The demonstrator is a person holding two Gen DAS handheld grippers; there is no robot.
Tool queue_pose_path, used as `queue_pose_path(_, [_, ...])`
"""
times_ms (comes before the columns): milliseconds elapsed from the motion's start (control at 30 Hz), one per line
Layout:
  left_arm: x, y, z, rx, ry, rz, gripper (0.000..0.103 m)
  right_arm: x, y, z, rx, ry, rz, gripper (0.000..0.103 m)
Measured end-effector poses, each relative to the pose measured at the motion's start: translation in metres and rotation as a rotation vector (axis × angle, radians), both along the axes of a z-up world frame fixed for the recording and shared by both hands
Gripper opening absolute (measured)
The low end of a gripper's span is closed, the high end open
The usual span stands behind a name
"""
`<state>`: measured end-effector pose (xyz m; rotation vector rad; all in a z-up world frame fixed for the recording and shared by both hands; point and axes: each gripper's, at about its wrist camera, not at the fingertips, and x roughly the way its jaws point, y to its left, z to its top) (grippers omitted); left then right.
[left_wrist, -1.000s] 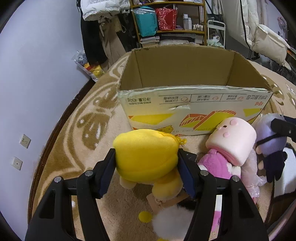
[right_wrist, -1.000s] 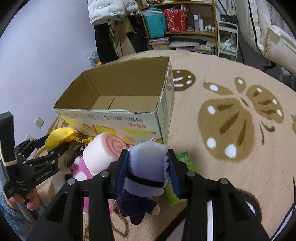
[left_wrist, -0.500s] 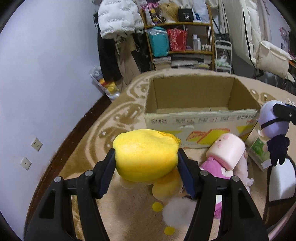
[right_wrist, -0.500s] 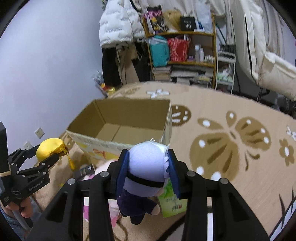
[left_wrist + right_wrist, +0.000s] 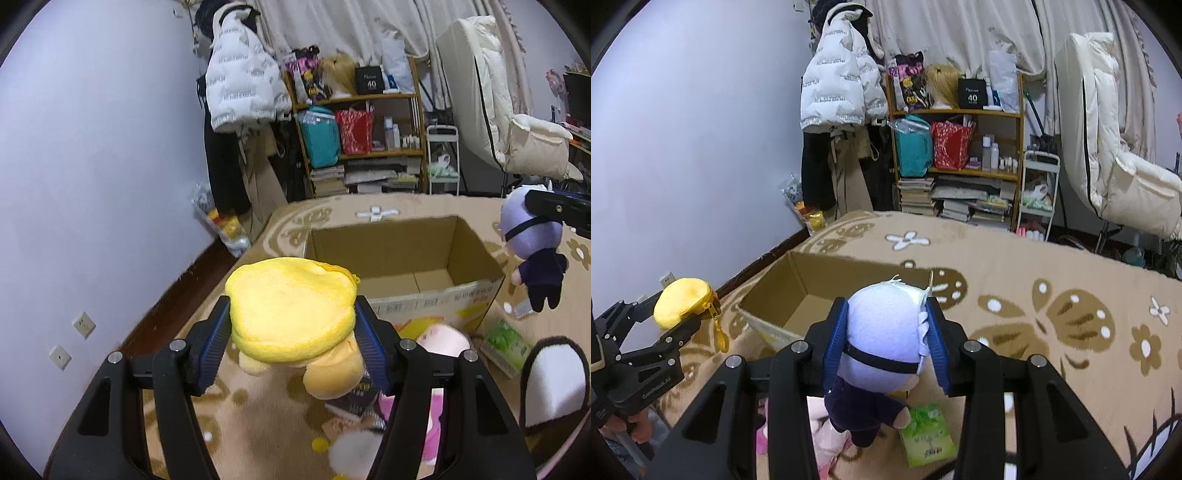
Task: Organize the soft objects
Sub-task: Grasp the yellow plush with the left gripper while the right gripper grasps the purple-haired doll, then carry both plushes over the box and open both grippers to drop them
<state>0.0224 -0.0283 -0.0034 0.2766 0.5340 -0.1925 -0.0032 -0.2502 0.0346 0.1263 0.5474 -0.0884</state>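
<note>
My left gripper (image 5: pixel 293 328) is clamped on a yellow plush (image 5: pixel 291 306), lifted off the rug (image 5: pixel 1052 258) just short of the open cardboard box (image 5: pixel 402 247) — ready to drop in. My right gripper (image 5: pixel 886 339) squeezes a purple-headed doll (image 5: pixel 882 347) by its head, body dangling, at the box's right corner.

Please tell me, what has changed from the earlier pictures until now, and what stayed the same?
Both grippers rose. The left gripper lifted the yellow plush and the right gripper lifted the purple-headed doll from carpet level to above the rim of the cardboard box. Nothing was released: both stay clamped on their toys. The box, still empty, the pink plush and the green packet kept their places.
</note>
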Motion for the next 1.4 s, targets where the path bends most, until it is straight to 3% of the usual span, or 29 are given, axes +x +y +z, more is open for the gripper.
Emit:
queue_pose_path(33, [0.0,-0.002,0.003,0.001,-0.013,-0.003,0.063,0.003,0.0,0.003,-0.003,-0.005,0.0,0.044])
queue_pose_path(700, [0.065,-0.043,0.025,0.021,-0.113,-0.034,0.064,0.072,-0.014,0.002,-0.026,-0.049,-0.006,0.044])
queue_pose_path(1067, [0.085,-0.048,0.002,0.005,-0.051,-0.05,0.064,0.1,-0.019,-0.027,-0.014,0.001,0.001,0.045])
queue_pose_path(1400, [0.091,-0.054,-0.015,0.0,-0.054,-0.088,0.064,0.109,-0.02,-0.045,0.008,0.038,0.024,0.045])
